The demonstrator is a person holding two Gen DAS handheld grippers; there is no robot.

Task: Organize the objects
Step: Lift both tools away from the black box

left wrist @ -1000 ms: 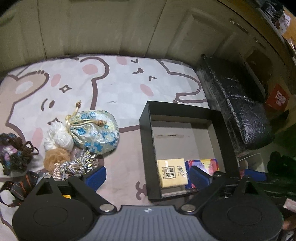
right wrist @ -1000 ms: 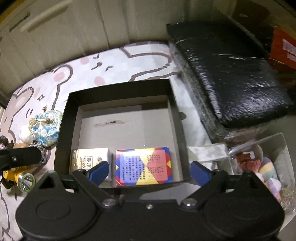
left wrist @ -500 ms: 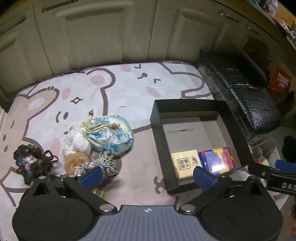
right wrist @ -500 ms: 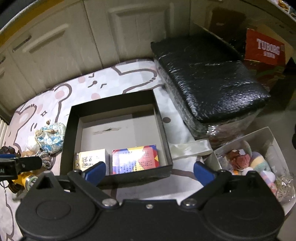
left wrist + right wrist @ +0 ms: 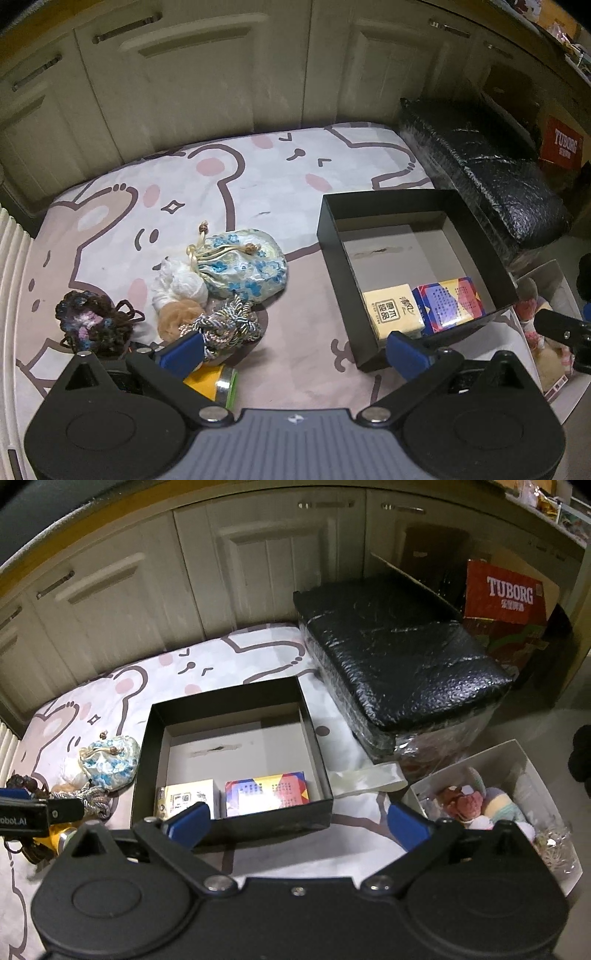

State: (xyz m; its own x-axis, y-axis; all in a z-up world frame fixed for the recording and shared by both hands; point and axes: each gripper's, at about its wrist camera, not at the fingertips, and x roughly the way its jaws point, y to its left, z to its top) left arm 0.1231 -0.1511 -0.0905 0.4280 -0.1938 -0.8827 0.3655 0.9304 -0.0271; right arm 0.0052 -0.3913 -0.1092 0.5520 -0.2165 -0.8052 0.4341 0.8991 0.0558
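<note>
Left wrist view: the left gripper (image 5: 293,345) hangs over a bear-print mat (image 5: 258,184), jaws spread wide and empty, having just finished opening. At centre right sits one open black box (image 5: 334,258) holding two small cartons side by side against its near wall, a yellow one (image 5: 393,312) and a blue patterned one (image 5: 448,302), apparently packed to leave room. Left of the box, a loose cluster waits, seemingly unsorted: one floral drawstring pouch (image 5: 245,267), one white bundle (image 5: 181,284), one tan puff (image 5: 177,321), one braided cord (image 5: 229,326), one dark crocheted piece (image 5: 92,321), one yellow flashlight (image 5: 214,382). In the right wrist view, the right gripper (image 5: 297,823) is likewise spread and empty above the box's near edge.
</note>
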